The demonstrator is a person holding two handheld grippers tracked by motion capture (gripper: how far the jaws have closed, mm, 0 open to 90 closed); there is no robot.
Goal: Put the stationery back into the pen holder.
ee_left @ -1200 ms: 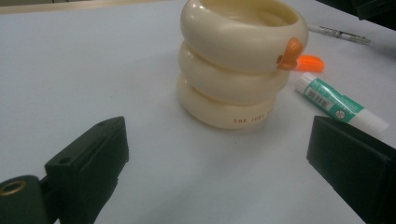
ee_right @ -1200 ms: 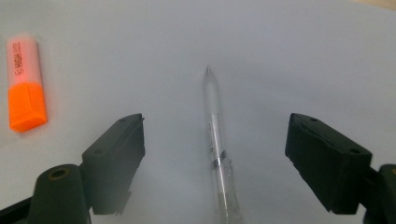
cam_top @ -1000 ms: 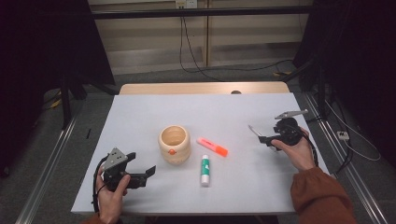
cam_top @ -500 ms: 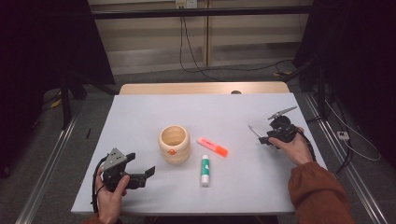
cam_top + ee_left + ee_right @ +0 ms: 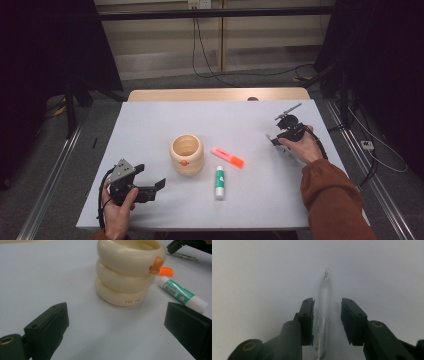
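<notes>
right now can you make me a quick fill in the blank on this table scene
The pen lies between the jaws of the ____ gripper.
The highlighter is ____ in colour.
The glue stick lies on its ____.
The cream holder stands ____.

Missing words: right; orange; side; upright

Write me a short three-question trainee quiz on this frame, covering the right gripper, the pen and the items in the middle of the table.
1. True or false: the right gripper already has its pads pressed on the pen.
2. Which lies nearer the cream cup: A) the glue stick, B) the pen?
3. What colour is the highlighter?

Key:
1. False. Its jaws have just been closing, the pen lies on the table between them, and a gap shows on the one side.
2. A.
3. Orange.
</notes>
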